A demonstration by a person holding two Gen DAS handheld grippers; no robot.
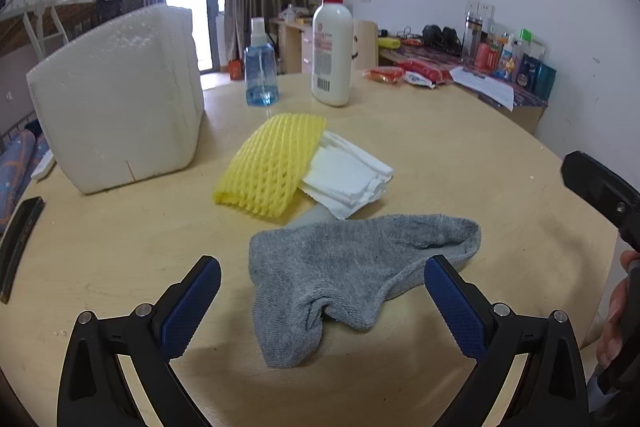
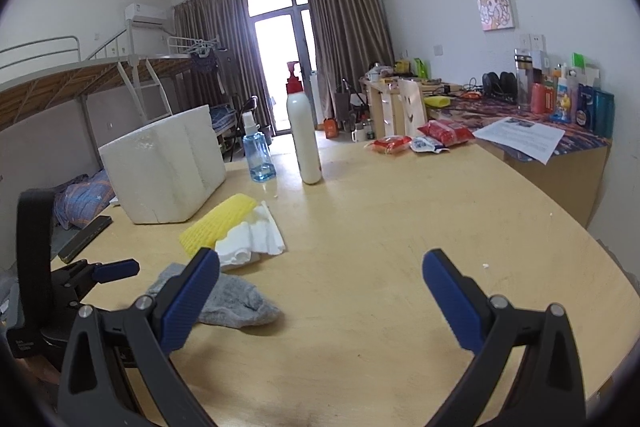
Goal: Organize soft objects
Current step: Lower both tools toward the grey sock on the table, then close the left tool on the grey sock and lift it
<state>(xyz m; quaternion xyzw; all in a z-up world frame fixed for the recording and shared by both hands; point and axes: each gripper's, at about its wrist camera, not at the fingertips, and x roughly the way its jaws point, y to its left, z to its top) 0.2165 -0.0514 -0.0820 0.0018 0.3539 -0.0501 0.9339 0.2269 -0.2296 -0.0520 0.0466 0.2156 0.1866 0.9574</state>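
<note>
Sock (image 1: pixel 352 275), grey, one: lies crumpled on the near part of your desk (image 1: pixel 460 155), directly ahead of your left gripper (image 1: pixel 322 291). Its blue fingers (image 1: pixel 192 303) stand spread wide, one to each side of the sock, gripping nothing; whether they touch the fabric cannot be told.

Foam fruit net (image 1: pixel 270 163), yellow: just beyond the sock, lying flat, overlapping a folded white tissue (image 1: pixel 348 179) on its right.

Foam box (image 1: pixel 120 99), white: far left on the desk, upright.

Spray bottle (image 1: pixel 261 67), clear blue, and lotion bottle (image 1: pixel 332 43), white with red pump: standing side by side at the far edge, apart from each other.

Snack packets (image 2: pixel 420 139), red and white: far right of the desk.

Phone (image 1: pixel 20 239), dark: at the left edge.

Right gripper (image 2: pixel 320 291): yours, held over bare desk to the right of the sock, fingers (image 2: pixel 452 303) wide apart and empty.
</note>
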